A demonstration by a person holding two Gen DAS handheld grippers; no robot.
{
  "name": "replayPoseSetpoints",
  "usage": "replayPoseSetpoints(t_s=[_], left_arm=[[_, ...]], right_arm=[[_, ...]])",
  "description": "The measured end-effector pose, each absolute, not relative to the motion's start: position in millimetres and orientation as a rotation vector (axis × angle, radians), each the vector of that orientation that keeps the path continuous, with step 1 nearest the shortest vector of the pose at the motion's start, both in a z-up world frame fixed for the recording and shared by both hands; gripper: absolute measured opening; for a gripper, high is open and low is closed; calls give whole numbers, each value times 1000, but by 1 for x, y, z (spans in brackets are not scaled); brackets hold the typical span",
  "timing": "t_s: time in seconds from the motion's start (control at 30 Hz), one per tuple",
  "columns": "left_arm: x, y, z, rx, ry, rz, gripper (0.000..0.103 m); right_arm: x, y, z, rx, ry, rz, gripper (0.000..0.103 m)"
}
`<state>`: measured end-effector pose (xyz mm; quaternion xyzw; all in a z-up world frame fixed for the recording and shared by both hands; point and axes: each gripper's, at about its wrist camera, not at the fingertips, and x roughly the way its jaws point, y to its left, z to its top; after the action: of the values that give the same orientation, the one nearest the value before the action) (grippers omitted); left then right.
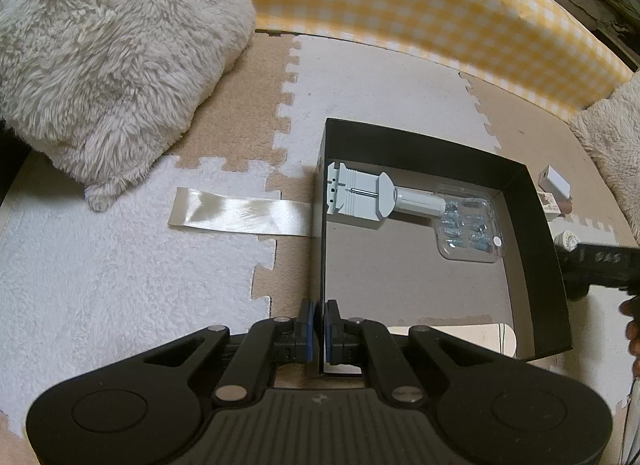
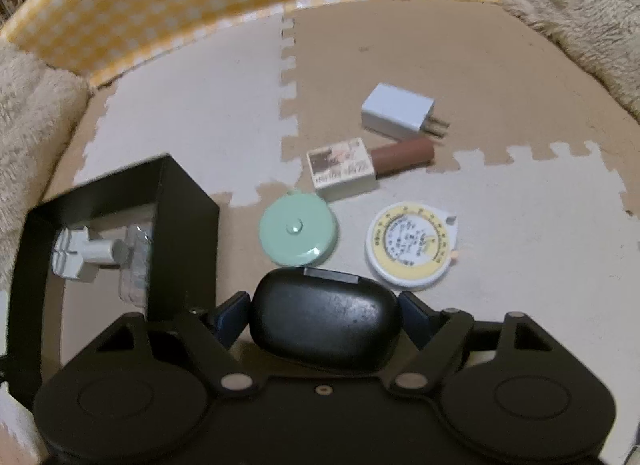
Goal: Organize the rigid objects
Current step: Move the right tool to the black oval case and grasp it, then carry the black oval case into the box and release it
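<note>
Left wrist view: I look steeply down from close above the black box (image 1: 536,233), at its left wall, facing the checked bolster (image 1: 440,17). Right wrist view: I look down from the box's (image 2: 188,225) right, same facing, low over the mat (image 2: 520,265). Shared: box, bolster.

Under my rig I see a foam puzzle mat (image 2: 192,113) in tan and white tiles. On it sit a black box (image 1: 536,233), mint tape measure (image 2: 298,233), yellow dial disc (image 2: 412,251), white charger (image 2: 396,113), brown tube (image 2: 404,155), small printed box (image 2: 343,169) and a ribbon (image 1: 240,215).
</note>
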<state>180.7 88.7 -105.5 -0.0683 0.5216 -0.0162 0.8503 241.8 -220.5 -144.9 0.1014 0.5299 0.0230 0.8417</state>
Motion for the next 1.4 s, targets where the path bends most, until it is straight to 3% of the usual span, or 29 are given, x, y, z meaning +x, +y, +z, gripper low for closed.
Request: replayPoseSetpoints(t_s=[0.53,0.87,1.23,1.4], left_arm=[[181,89,-105,-143,1098,-35,6],[180,91,-105,-164,1097,-38,6],[181,94,-106,-182,1099,-36,6],[181,94,-106,-181,1099,-35,6]], right_arm=[[220,-150,-70,295,938,382,81],[246,-61,-117,231,1112,437,81],[262,-22,-139,156,1147,396,81],[263,-28,-141,189,1158,376,93]])
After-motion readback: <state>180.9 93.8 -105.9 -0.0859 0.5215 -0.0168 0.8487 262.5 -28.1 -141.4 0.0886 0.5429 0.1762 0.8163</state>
